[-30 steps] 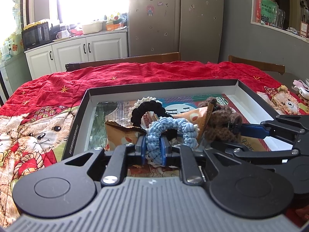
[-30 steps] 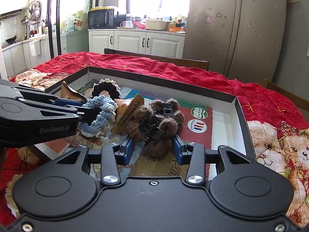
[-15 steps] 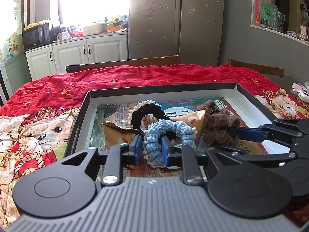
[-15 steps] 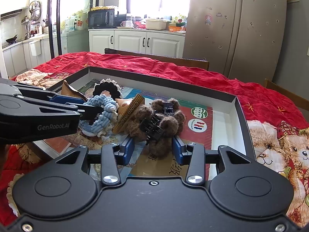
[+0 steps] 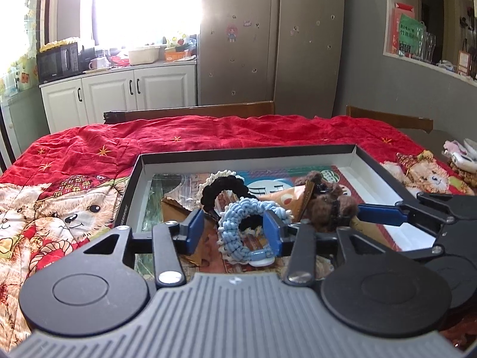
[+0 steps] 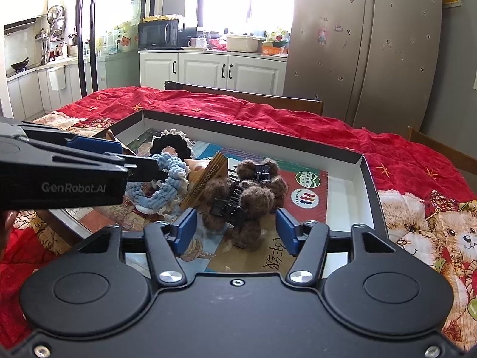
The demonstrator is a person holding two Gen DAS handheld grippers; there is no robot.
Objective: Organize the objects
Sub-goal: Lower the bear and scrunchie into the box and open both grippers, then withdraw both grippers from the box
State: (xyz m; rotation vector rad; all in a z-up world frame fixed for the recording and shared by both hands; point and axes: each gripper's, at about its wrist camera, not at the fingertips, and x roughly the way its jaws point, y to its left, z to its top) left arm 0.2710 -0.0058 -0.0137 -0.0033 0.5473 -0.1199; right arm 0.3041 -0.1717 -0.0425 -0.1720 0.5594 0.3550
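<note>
You see a red blanket point(image 5: 208, 137) with gold stars and brown teddy bears on it. The box point(image 6: 368, 185) is black outside and white inside. In it sit a light blue scrunchie point(image 5: 247, 223), a black scrunchie point(image 5: 222, 189) with a white edge, and a fuzzy brown hair clip point(image 6: 250, 197) with black teeth. Your gripper pads point(image 6: 184, 231) are blue.

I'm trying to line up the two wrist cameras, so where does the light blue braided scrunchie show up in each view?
Left wrist view: the blue scrunchie sits low in the middle, between the opening jaws of the left gripper.
Right wrist view: blue scrunchie left of centre, beside the left gripper's fingertip.
Shared landmark: the brown fuzzy hair clip just right of it.
</note>
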